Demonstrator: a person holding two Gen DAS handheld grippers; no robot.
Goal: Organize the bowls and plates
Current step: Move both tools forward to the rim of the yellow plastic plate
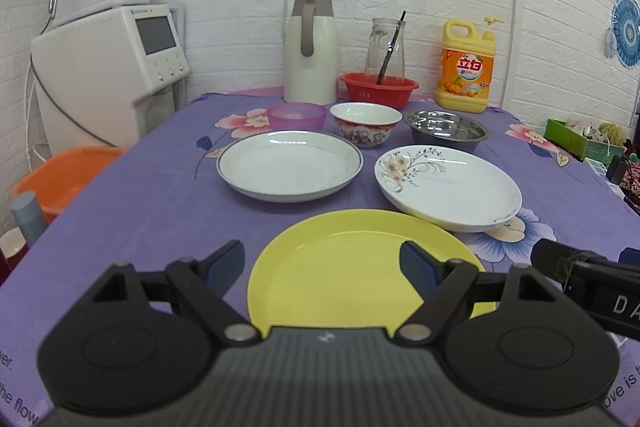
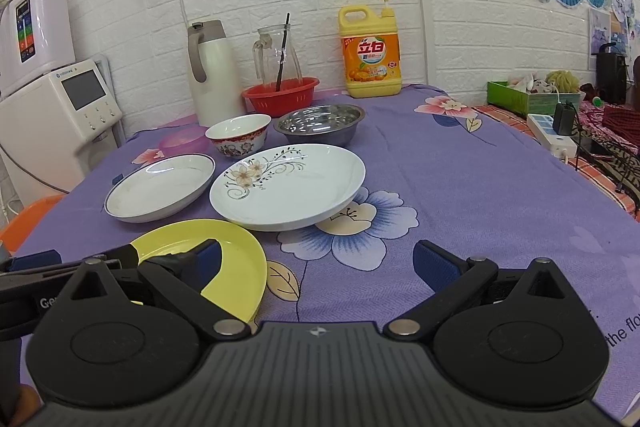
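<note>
- The yellow plate [image 1: 360, 267] is round and plain; it lies flat on the worktop [image 1: 160, 211], at the near edge
- Behind it lie two white plates side by side: the flower plate [image 1: 448, 187] with a pink bloom and dark curly stems, and the blue-rimmed plate [image 1: 290, 165]
- The flower plate's near rim comes right up to the yellow plate's far rim; I cannot tell if they touch
- Further back stand three bowls in a row: a pink bowl [image 1: 296, 115], a white bowl [image 1: 366, 125] with red flowers outside, and a metal bowl [image 1: 446, 129]; all three look to have nothing inside
- The left tool [image 1: 322, 263] is spread wide above the yellow plate and grips nothing
- The right tool [image 2: 316, 261] is also spread wide, over the purple flowered cloth [image 2: 460, 187] beside the yellow plate, gripping nothing
- The yellow soap bottle [image 1: 466, 67] by the wall has an orange label with Chinese writing and pictures of oranges
- A red basket [image 1: 378, 89] stands before a glass jug [image 1: 386, 47] with a dark stick [image 1: 390, 47] in it
- A white flask [image 1: 310, 51] stands left of the basket
</note>
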